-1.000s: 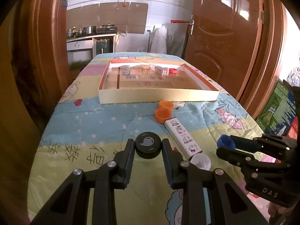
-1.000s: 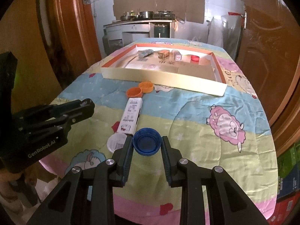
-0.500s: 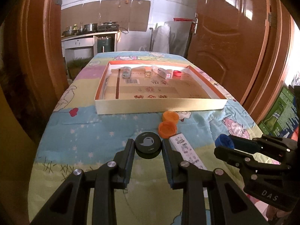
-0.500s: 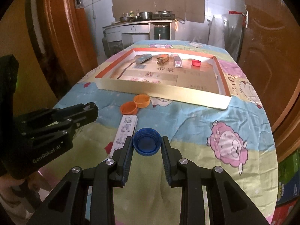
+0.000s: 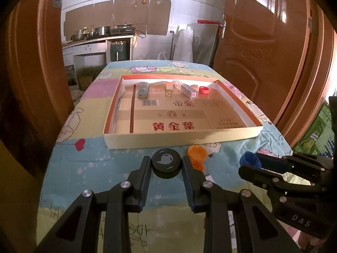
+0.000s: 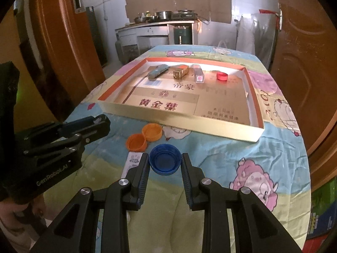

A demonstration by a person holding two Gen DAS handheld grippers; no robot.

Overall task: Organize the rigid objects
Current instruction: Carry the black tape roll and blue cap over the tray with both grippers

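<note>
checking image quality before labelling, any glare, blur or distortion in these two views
Left wrist view: strong fisheye bending of the door frames, dark vignette corners, window glare on the door; black cap sharp. Right wrist view: same bending, glare on the tray wall; blue cap sharp.

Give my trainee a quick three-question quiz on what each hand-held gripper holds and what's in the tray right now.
1. True or false: the left hand-held gripper is shut on a round black plastic lid.
2. What does the right hand-held gripper hold?
A. round blue plastic bottle cap
B. orange cap
C. white box
3. Which round item lies in the shallow cardboard tray?

Key: 1 true; 2 A; 3 the small red plastic cap.
</note>
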